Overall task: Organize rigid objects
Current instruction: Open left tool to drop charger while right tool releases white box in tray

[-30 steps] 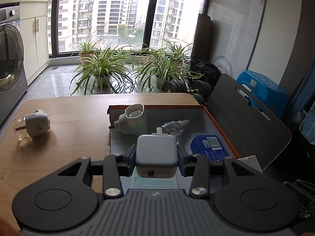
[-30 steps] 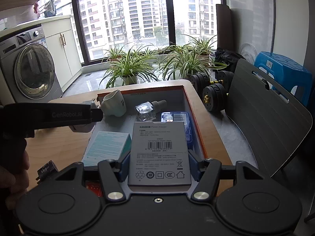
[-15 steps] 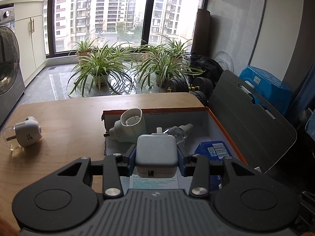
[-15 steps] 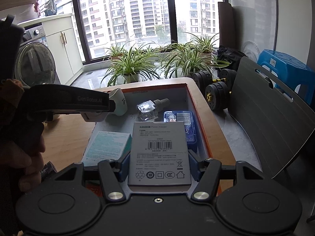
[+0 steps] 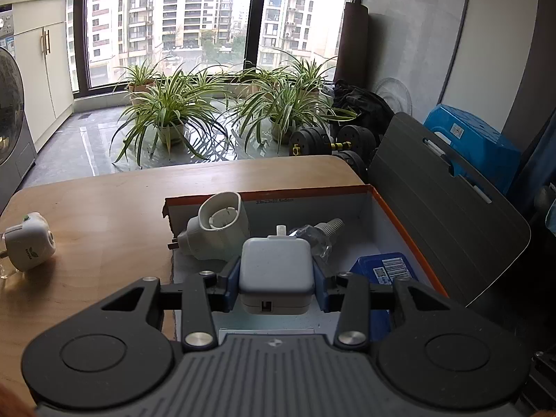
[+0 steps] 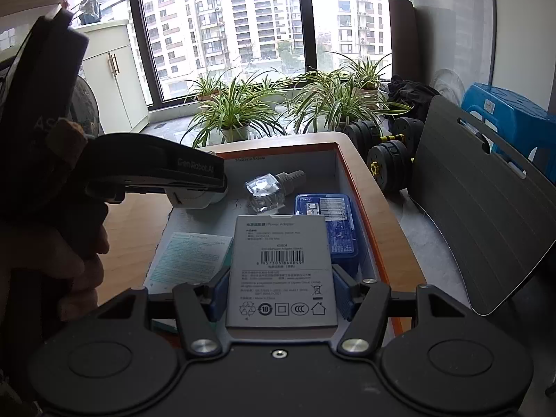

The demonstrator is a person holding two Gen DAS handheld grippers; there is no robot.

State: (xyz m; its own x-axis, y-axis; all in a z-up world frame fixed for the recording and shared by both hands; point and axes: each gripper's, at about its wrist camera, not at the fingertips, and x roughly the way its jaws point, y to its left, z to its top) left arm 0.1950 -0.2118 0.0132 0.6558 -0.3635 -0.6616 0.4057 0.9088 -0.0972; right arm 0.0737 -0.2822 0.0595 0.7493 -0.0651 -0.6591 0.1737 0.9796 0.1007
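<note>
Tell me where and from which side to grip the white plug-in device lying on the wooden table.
Grip the white plug-in device across its rounded body, coming from above. It lies on its side on the wooden table, apart from the box, with open space around it.

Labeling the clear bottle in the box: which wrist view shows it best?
Right wrist view: the clear bottle lies unobstructed, faceted body and grey cap visible. In the left wrist view, the white adapter hides most of it.
</note>
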